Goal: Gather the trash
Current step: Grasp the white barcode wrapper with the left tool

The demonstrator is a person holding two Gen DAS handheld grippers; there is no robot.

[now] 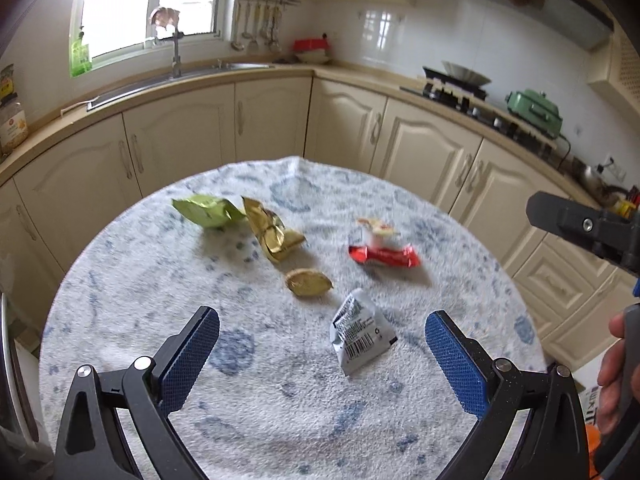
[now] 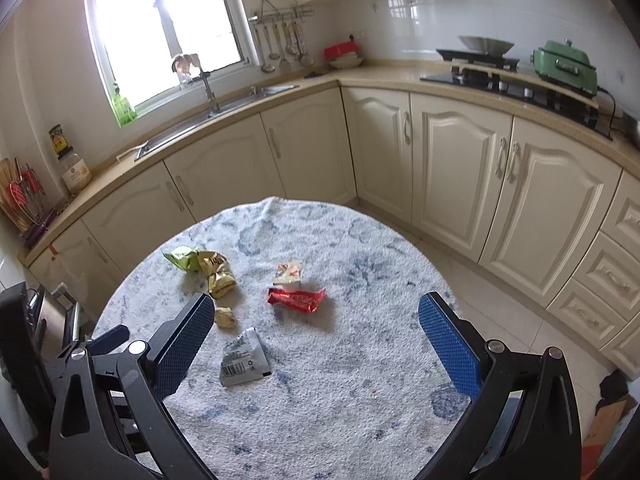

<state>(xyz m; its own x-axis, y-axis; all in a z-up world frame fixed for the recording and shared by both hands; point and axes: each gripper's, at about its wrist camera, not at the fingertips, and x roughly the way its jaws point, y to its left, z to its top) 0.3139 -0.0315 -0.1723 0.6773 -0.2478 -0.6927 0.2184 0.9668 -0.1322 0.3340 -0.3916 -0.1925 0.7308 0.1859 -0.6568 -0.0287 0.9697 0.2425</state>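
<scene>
Several wrappers lie on a round table with a white-and-blue cloth [image 1: 248, 420] [image 2: 360, 420]. A silver barcode packet [image 1: 360, 334] [image 2: 244, 360] is nearest, just ahead of my left gripper [image 1: 322, 338], which is open and empty. A small gold wad [image 1: 309, 282] [image 2: 225, 317], a gold wrapper [image 1: 270, 234] [image 2: 218, 274], a green wrapper [image 1: 206, 210] [image 2: 182, 258], a red wrapper [image 1: 384, 257] [image 2: 296, 299] and a small white-red packet [image 1: 378, 230] [image 2: 288, 272] lie farther back. My right gripper [image 2: 316, 324] hovers open above the table, nothing between its fingers.
Cream kitchen cabinets [image 2: 460, 168] wrap around behind the table, with a sink [image 1: 176, 76] under the window and a stove [image 2: 480, 72] at the right. A person's hand [image 1: 614, 372] holds the other gripper at the left wrist view's right edge. Tiled floor [image 2: 500, 280] shows right of the table.
</scene>
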